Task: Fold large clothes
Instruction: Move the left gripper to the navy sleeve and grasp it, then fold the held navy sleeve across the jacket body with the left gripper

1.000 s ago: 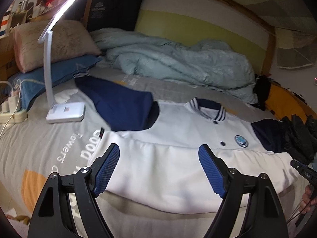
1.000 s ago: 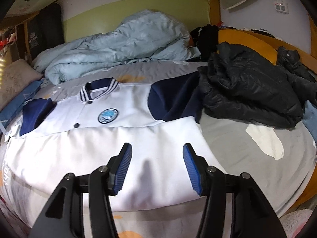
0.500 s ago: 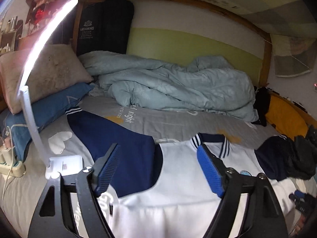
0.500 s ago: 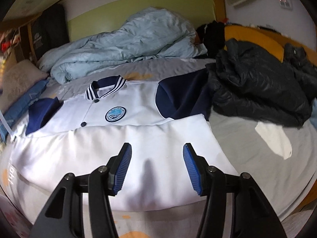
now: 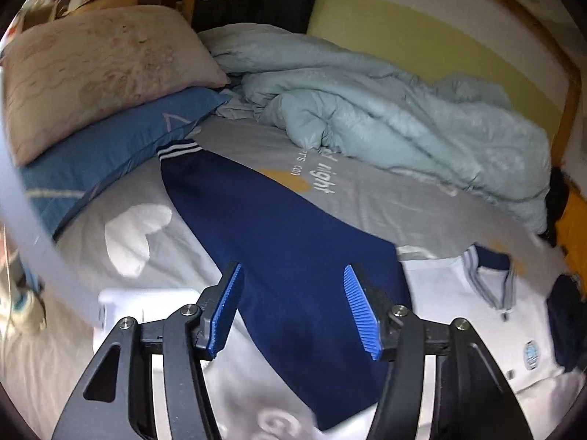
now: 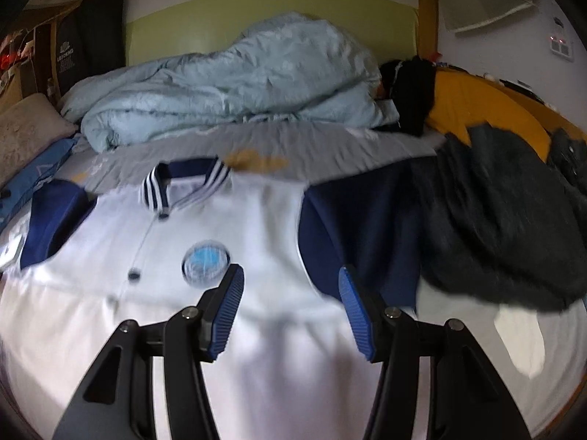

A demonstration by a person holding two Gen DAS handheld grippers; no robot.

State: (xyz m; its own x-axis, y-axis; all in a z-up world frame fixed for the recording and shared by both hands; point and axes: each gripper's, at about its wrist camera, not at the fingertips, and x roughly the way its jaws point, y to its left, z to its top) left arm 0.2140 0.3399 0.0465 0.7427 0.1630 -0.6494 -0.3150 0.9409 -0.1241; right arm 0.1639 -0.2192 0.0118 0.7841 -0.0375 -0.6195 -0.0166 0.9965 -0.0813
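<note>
Left gripper [image 5: 291, 308] now hangs over the navy sleeve [image 5: 279, 242] of the jacket [image 6: 205, 256], where a second ago it was above the folded white hem. Its jaws have just been closing, yet they stand apart, with nothing pinched between the blue pads [image 5: 361, 311]; the sleeve lies below them, not gripped. Right gripper [image 6: 290, 310] has travelled up from the hem to the chest, close to the round blue badge [image 6: 205, 262] and the seam of the other navy sleeve [image 6: 363, 234]; its jaws are parted about as before and hold nothing.

On the grey bedsheet [image 5: 385, 201] the jacket lies flat, front up, its lower part folded over the body. Its collar [image 6: 183, 179] points toward the heaped pale-blue duvet [image 6: 234, 84] at the far side. The long axis of the left sleeve runs diagonally away from the shoulder, with the striped cuff [image 5: 179, 148] ending just beside the blue pillow [image 5: 110, 157]. The right sleeve runs toward the dark padded coat [image 6: 499, 220], which covers its end.
</note>
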